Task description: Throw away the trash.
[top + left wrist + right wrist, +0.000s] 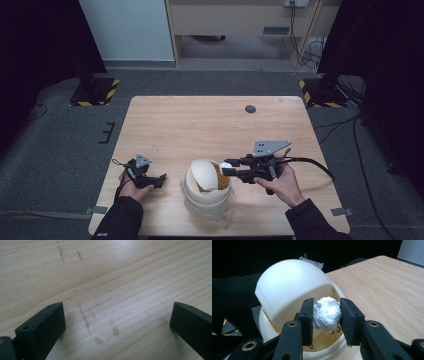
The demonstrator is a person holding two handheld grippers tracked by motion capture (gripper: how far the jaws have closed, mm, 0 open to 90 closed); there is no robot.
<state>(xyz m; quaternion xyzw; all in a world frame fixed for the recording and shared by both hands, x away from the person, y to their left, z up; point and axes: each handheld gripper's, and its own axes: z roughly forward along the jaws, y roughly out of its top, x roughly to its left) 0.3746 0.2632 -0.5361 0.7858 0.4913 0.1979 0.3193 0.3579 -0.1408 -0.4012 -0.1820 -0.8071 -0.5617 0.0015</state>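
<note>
Left tongs (161, 179): held low over the pale wooden worktop (200, 120) at its near-left part, resting on or just above the surface. In the left gripper view the two black jaws stand wide apart with bare wood grain between them; nothing is held. They point toward the bin but sit apart from it, to its left.

Centre: a cream-white round plastic bin with a domed swing lid (206, 186) stands near the front edge of the worktop, between the two hands. The lid (289, 287) is tilted, leaving an opening on the bin's right side, through which a tan inner wall shows. What, if anything, lies inside cannot be told.

Right tongs (326, 315): jaws closed on a crumpled white paper ball (327, 313), one jaw pressed against each side of it. In the high view the ball (226, 164) sits at the bin's right rim, over the opening.

Governing relation: the ball hangs directly above the open gap, beside the tilted lid and inside the line of the rim. Judged from this, the step in hand is disposal of the ball into the bin, and the right hand (282, 182) alone is placed for it. A release here should drop it inside; the lid edge, just beside the ball, is the one obstruction risk.
</note>
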